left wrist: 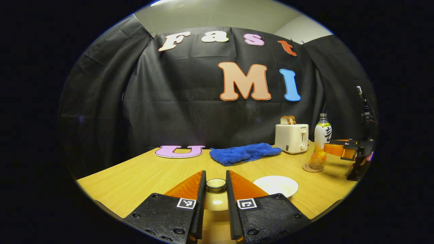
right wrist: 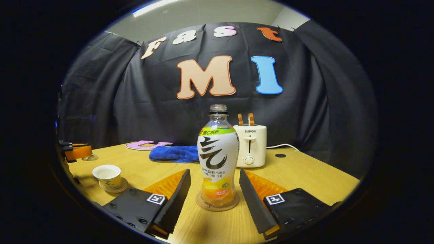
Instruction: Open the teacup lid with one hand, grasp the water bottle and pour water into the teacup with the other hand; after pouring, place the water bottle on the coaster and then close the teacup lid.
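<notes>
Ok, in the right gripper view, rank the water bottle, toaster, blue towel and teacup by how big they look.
1. Water bottle, though it stands nearest the camera.
2. Toaster.
3. Blue towel.
4. Teacup.
Toaster and towel look close; unsure.

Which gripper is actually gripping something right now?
The left gripper: its fingers pinch the teacup lid by its knob. The right gripper stands open on either side of the water bottle, not touching it.

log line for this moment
left gripper: shut on lid | teacup: open | water bottle: on coaster | right gripper: open around water bottle
</notes>
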### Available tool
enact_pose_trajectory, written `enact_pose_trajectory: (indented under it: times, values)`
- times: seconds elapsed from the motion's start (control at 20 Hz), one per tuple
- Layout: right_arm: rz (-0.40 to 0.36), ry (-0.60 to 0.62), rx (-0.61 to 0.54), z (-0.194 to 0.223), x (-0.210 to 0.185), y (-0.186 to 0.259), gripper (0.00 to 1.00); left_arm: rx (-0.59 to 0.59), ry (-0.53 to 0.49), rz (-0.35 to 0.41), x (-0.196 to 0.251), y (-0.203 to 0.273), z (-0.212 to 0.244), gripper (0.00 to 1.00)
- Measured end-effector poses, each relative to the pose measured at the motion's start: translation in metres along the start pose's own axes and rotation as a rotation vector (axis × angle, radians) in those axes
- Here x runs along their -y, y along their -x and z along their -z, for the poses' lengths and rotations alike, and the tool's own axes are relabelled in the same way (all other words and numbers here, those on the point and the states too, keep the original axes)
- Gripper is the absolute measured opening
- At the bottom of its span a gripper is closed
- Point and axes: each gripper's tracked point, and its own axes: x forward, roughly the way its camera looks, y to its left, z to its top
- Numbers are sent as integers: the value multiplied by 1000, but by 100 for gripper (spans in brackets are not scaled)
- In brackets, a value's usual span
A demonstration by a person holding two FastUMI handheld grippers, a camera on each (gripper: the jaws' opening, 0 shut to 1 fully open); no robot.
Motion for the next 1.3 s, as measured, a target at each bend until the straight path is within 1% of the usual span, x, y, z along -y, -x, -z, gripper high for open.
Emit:
enact_pose_trajectory:
  times: [0.05,0.1,0.15,0.25,0.3,0.35,0.4,0.45,0.5,0.55,0.6,0.7,0.85,0.9,1.0,1.1,1.2,1.3]
  values:
    - [1,0,-1,1,0,5,91,-1,0,11,4,-1,0,29]
    - [2,0,0,1,0,9,88,1,1,20,6,-2,0,29]
    - [2,0,6,0,0,14,91,2,1,28,9,-2,0,30]
    - [4,-7,37,-7,1,22,90,4,2,48,14,-4,0,29]
    - [4,-2,28,-4,1,25,91,4,3,63,19,-5,-1,29]
    - [0,-4,33,-4,0,28,93,5,3,85,25,-6,0,29]
    - [-1,-4,32,-5,0,31,91,5,4,113,32,-7,-1,29]
    - [-2,-4,32,-4,1,34,93,6,5,145,40,-8,-1,29]
    - [-2,-5,34,-5,0,37,89,6,6,178,48,-9,-1,29]
    - [-1,-4,34,-5,0,39,89,5,6,209,56,-10,-1,29]
    - [-1,-4,35,-5,0,39,93,4,7,233,62,-11,-1,29]
    - [-3,-5,32,-5,-1,42,93,3,5,278,73,-13,-1,29]
    - [1,-4,33,-5,0,43,88,3,4,333,87,-14,-1,29]
    - [1,-5,33,-5,0,42,93,2,2,352,91,-14,-1,29]
    - [1,-5,32,-5,1,42,93,-5,-11,389,99,-13,1,29]
    - [0,-5,32,-5,1,42,93,-15,-22,406,103,-14,2,29]
    - [-3,-5,32,-5,0,42,93,-33,-28,408,103,-16,5,29]
    - [-4,-5,32,-5,0,42,93,-65,-43,422,108,-18,11,29]
